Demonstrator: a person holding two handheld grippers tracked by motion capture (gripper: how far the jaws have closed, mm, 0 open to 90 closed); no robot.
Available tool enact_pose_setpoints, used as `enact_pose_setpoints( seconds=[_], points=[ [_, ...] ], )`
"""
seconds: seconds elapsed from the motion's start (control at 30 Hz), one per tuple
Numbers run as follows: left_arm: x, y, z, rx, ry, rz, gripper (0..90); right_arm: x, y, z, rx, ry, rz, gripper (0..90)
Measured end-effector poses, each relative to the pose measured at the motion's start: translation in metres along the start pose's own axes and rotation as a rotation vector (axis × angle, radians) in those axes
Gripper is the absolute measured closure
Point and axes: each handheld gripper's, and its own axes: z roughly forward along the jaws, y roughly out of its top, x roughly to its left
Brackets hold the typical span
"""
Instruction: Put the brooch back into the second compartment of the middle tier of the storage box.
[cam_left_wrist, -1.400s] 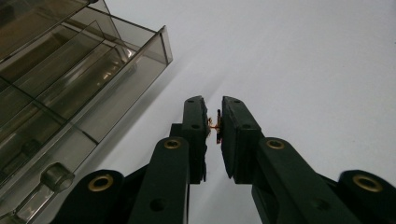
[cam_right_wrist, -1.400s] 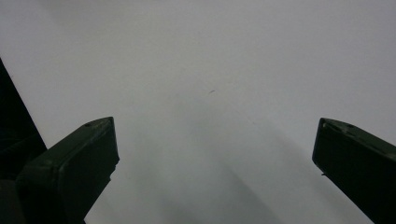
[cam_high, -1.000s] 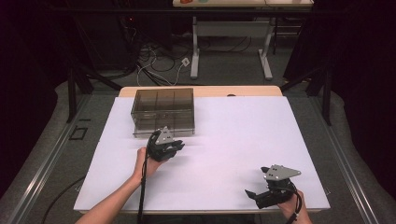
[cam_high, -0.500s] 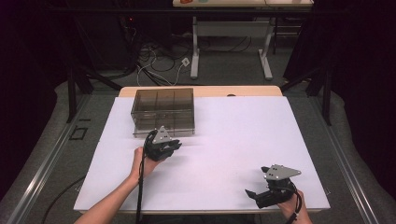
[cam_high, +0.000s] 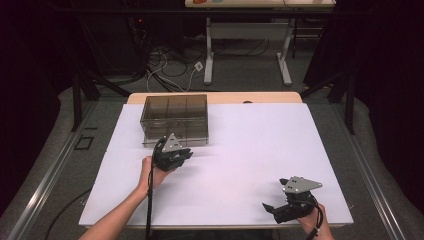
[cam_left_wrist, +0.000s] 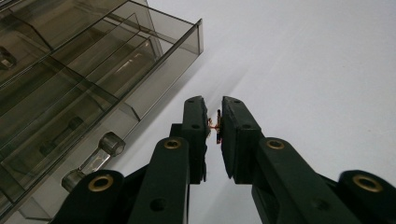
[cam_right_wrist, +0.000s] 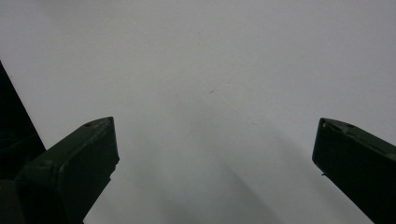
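My left gripper hovers just in front of a smoky clear compartment box, near its front right corner. In the left gripper view its jaws are nearly together, pinching a tiny part with copper, red and blue on it; what the part is I cannot tell. The box lies to the left of the jaws, with a clear cylindrical knob on its front. My right gripper rests low on the white sheet at the front right. Its jaws stand wide open with nothing between them.
A white sheet covers the table, with a strip of wood showing at the far edge. Beyond the table are desk legs and loose cables on the floor. A cable trails from my left gripper along the forearm.
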Motion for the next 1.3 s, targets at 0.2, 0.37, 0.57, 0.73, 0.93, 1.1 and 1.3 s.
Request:
enact_pose_setpoints(
  seconds=[0.2,0.37,0.57,0.73,0.93,1.1,1.3],
  points=[
    [0.000,0.001,-0.002,-0.004,0.001,-0.007,79.7,0.000,0.000,0.000,-0.002,0.002,-0.007,0.0],
    [0.003,0.001,-0.008,-0.015,0.016,-0.014,79.7,0.000,0.000,0.000,-0.001,-0.003,-0.001,0.0],
    [0.006,0.002,-0.014,-0.024,0.020,-0.018,79.7,0.000,0.000,0.000,-0.001,-0.004,0.000,0.0],
    [0.009,0.003,-0.017,-0.024,0.024,-0.024,79.7,0.000,0.000,0.000,0.002,0.002,0.001,0.0],
    [0.010,0.004,-0.019,-0.030,0.031,-0.026,79.7,0.000,0.000,0.000,-0.001,-0.002,0.000,0.0],
    [0.011,0.004,-0.020,-0.026,0.035,-0.027,79.7,0.000,0.000,0.001,0.001,0.000,0.000,0.0],
    [0.013,0.006,-0.022,-0.036,0.047,-0.032,79.7,0.000,0.000,0.001,0.001,0.003,0.001,0.0]
  ],
)
